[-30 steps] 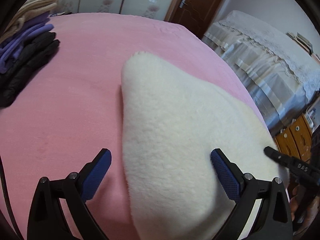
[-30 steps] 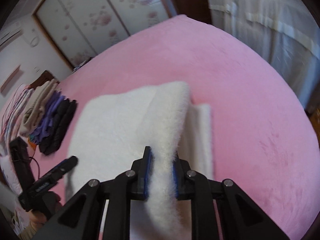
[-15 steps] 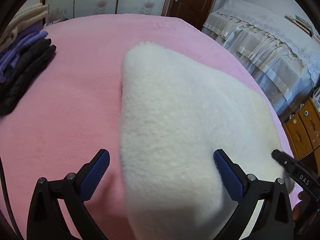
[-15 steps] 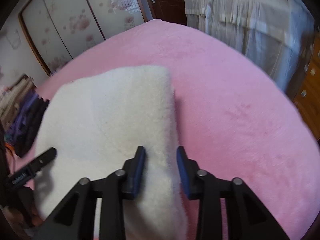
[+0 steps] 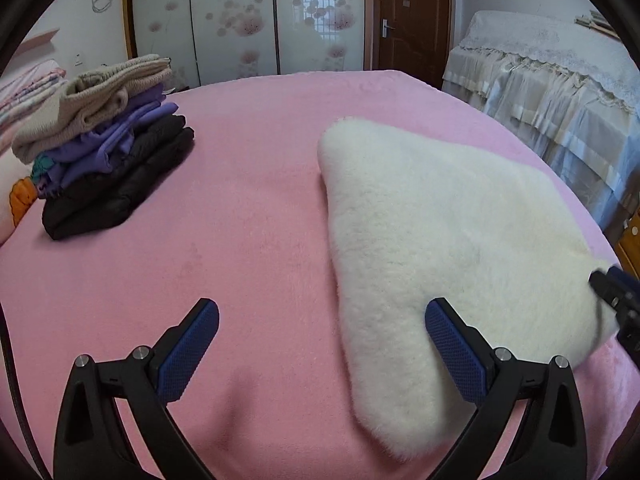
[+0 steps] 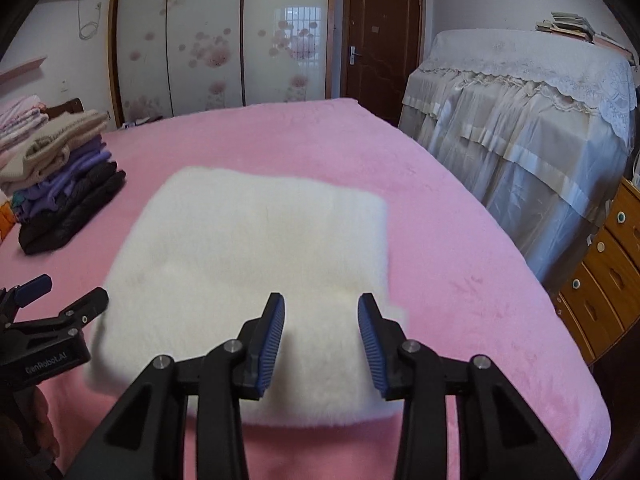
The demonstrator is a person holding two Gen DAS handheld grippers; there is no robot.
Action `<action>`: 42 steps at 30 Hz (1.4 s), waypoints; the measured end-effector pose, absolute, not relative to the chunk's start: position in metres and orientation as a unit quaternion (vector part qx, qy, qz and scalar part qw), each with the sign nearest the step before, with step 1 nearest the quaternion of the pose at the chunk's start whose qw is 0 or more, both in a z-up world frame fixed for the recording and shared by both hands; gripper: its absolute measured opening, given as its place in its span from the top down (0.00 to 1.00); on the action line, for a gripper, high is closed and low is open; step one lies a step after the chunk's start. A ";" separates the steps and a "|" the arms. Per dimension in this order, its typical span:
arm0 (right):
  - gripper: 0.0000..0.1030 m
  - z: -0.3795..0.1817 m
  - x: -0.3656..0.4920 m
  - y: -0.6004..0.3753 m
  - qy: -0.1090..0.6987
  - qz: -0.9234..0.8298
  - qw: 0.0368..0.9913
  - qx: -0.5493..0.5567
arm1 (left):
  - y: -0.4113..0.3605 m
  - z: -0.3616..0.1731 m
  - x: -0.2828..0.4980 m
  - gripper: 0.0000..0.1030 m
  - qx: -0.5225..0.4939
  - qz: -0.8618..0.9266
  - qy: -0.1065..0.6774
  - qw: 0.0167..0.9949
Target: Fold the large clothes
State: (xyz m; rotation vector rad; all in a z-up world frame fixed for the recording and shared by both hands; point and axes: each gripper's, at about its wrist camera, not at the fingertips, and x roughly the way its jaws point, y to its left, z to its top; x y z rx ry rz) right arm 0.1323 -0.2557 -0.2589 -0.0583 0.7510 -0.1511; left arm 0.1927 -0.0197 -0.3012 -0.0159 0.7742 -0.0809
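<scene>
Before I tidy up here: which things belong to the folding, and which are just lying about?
Job: white fleece, left gripper, right gripper, pink bed.
Lying about: clothes stack, covered furniture, books, wooden drawers.

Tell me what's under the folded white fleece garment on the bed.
The white fleece garment lies flat on the pink bed cover, which shows all around it, so the cover runs beneath. The fleece hides whatever is folded inside or trapped under it.
</scene>
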 end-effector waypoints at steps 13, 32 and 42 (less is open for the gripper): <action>0.73 -0.262 0.124 -0.266 0.404 -0.076 0.911 0.020 | -0.012 -0.290 0.195 0.00 -0.018 -0.055 0.408 0.911; 0.59 -0.167 0.032 -0.235 0.401 -0.034 0.914 0.056 | 0.007 -0.161 0.064 0.00 -0.028 -0.020 0.376 0.926; 0.59 -0.118 -0.028 -0.218 0.381 -0.032 0.922 0.057 | 0.008 -0.117 -0.010 0.00 -0.044 -0.037 0.377 0.924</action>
